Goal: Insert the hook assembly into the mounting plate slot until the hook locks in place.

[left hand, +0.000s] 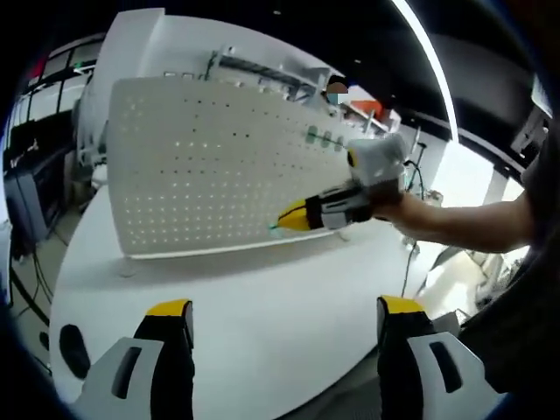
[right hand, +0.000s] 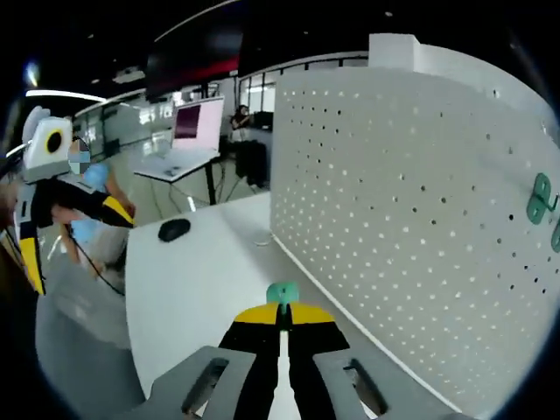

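Two claws: one per hand, both over the white tabletop [left hand: 262,324].
Left claw [left hand: 287,308]: jaws spread wide, nothing between them, yellow-tipped, low over the tabletop and facing the board.
Right claw [right hand: 282,315]: jaws pressed together on the hook assembly [right hand: 282,292], a small green piece sticking out past the yellow tips; in the left gripper view this claw [left hand: 278,224] reaches in from the right on a person's arm, tip just at the board's face.
Mounting plate [left hand: 219,166]: white perforated board standing upright on the tabletop; in the right gripper view it [right hand: 411,210] runs along the right side, close beside the claw.
Hooks already on the board: green hooks [right hand: 541,199] near its far edge, also seen as green spots [left hand: 325,137].
Black mouse [right hand: 173,229]: on the tabletop, well apart from the board.
Far background: a desk with a lit monitor [right hand: 194,122].
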Tool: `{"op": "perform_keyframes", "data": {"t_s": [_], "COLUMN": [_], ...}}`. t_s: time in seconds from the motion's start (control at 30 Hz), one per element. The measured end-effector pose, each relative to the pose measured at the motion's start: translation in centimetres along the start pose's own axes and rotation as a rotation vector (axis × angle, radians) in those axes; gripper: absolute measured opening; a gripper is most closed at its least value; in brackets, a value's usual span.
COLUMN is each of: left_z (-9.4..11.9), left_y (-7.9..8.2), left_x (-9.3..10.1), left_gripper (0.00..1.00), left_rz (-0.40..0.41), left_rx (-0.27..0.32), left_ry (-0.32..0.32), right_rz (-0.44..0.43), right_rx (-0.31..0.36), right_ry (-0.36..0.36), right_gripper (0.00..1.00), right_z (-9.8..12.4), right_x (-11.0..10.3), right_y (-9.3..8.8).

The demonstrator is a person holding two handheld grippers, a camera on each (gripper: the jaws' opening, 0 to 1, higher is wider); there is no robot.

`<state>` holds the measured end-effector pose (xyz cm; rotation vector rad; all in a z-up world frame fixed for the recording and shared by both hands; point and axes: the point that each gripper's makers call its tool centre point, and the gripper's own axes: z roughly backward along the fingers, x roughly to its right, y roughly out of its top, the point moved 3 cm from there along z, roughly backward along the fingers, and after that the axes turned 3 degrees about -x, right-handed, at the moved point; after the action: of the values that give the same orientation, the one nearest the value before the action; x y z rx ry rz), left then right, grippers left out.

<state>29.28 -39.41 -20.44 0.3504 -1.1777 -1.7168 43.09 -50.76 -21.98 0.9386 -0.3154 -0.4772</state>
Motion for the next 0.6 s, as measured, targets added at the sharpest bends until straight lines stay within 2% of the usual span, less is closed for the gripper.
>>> {"op": "perform_keyframes", "data": {"t_s": [0.3,0.6], "left_z": [-0.2,-0.3], "left_y": [0.3,0.7], "left_x": [0.6,1.2], "left_gripper": [0.87,0.87], "left_rz": [0.0,-0.007], "left_rx": [0.011,0.019], "left_ry": [-0.007,-0.014], "right_rz": [-0.053,-0.057], "right_rx": [0.079,0.111], "right_ry": [0.026,0.056], "right_gripper": [0.0,0.0], "right_z": [2.9,5.0], "right_x": [-3.4,-6.4], "right_y": [1.2,1.8]}}
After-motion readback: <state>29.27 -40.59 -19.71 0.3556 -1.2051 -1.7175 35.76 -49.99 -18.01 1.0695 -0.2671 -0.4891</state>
